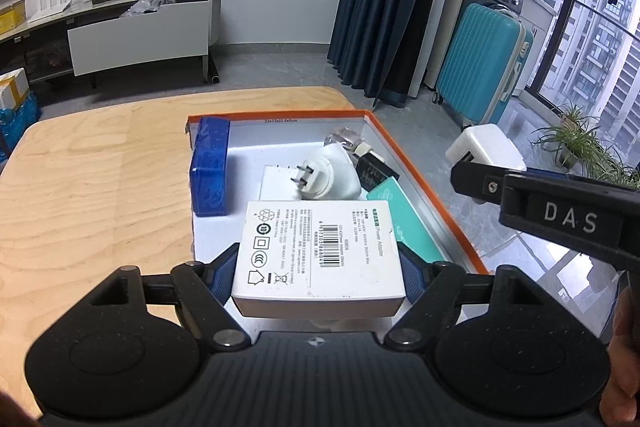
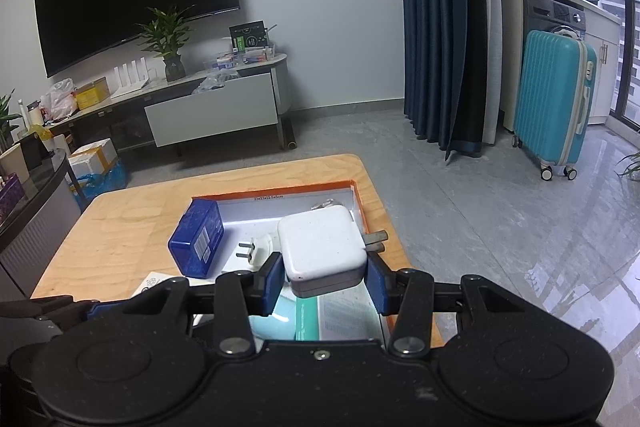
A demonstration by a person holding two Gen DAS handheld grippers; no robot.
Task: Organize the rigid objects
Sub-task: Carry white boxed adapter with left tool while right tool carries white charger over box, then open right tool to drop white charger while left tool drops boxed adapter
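Left gripper (image 1: 318, 267) first: I have its blue pads clamped on the long sides of the white box (image 1: 318, 251), label up and carried flat over the near end of the orange-rimmed tray (image 1: 420, 171), so I judge it can go down level in the free space beside the blue box (image 1: 211, 169). Right gripper (image 2: 325, 281) is closed on the white charger (image 2: 322, 245), prongs pointing right, held above the tray's right side, clear of the plug (image 2: 256, 251) already lying inside.

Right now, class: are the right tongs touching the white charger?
Touching. The right wrist view shows both blue pads pressed against the charger's sides, holding it above the tray.
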